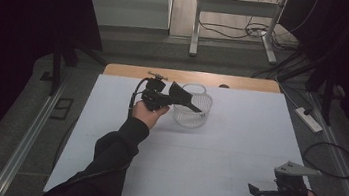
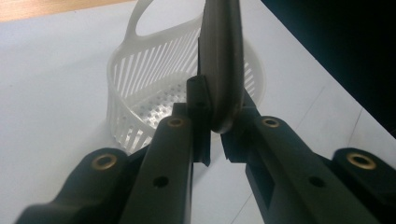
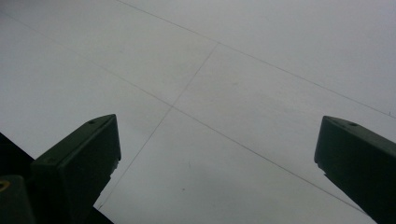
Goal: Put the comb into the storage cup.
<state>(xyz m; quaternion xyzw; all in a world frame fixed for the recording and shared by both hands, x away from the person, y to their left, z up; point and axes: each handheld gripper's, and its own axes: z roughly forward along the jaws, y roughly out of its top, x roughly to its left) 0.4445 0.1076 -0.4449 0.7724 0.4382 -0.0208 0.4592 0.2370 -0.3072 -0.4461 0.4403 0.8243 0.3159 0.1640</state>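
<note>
A white slotted plastic basket (image 1: 186, 119) with a loop handle stands on the white table cover (image 1: 238, 136), toward the back centre. My left gripper (image 1: 168, 96) hovers at the basket's left rim, shut on a dark flat utensil (image 1: 181, 97). The utensil's thin end reaches out over the basket. In the left gripper view the utensil (image 2: 223, 70) stands edge-on, pinched between the jaws of the left gripper (image 2: 215, 116), with the basket (image 2: 130, 98) right behind. My right gripper (image 1: 253, 192) rests near the table's front right corner. The right gripper (image 3: 217, 126) is open with bare cover between its fingers.
A wooden table edge (image 1: 190, 76) shows behind the cover. On the floor to the right lie a power strip (image 1: 308, 119) and a loop of black cable (image 1: 328, 160). White frame legs (image 1: 195, 30) stand beyond the table. Dark curtains hang at both sides.
</note>
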